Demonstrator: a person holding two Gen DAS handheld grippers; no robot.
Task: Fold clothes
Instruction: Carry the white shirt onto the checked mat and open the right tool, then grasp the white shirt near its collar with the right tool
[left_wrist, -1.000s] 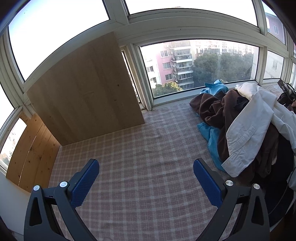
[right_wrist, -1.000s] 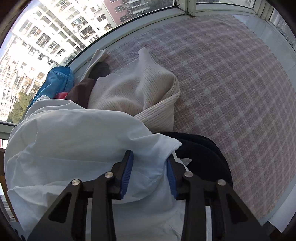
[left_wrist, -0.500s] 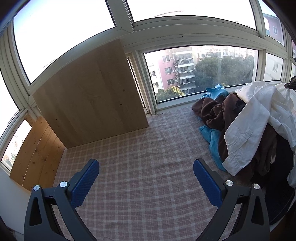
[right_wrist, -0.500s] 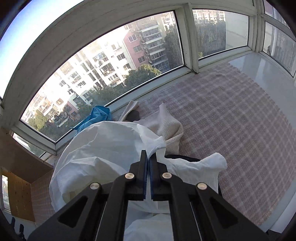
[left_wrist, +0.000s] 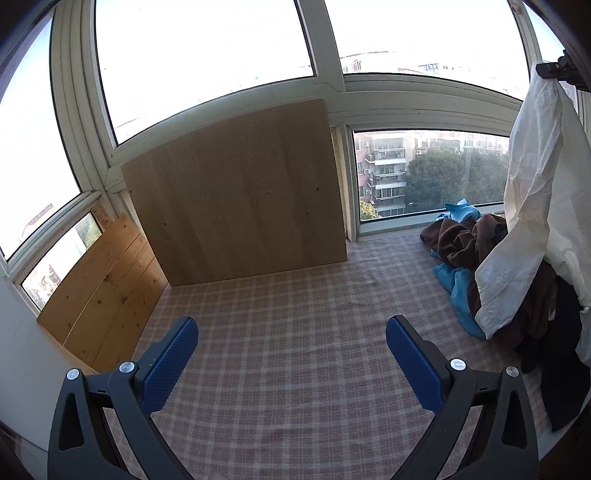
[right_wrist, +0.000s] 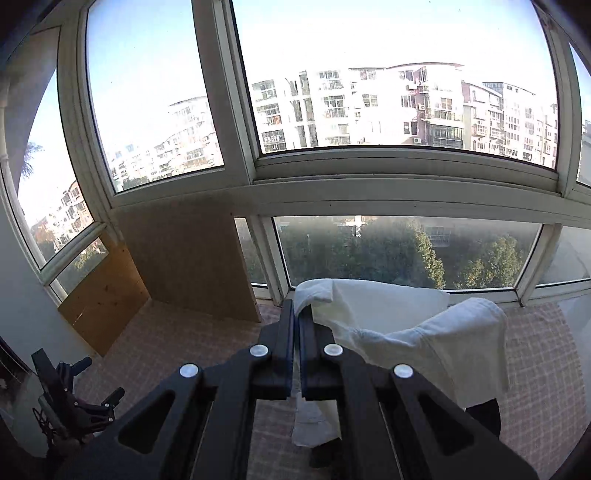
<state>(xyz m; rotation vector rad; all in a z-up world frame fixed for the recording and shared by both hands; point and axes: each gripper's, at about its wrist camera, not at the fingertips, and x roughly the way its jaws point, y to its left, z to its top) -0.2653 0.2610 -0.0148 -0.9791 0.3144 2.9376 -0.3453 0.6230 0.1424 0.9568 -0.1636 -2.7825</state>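
**White shirt hangs from your right claw, up and to the right of the spread left claw**

Your right claw is pressed together on a fold of the white shirt, holding it high so the cloth drops in a long, near-vertical line, its lower end draped on the pile of clothes beneath. From your left claw the shirt lies to the right and well above, its free cuffed end being the lowest and nearest part. The left claw is spread wide, holding and touching nothing, hovering over the bare checked cloth on the surface. I judge that any second grip falls to the left claw, which would have to travel right toward that hanging edge. The shirt is not yet laid flat.
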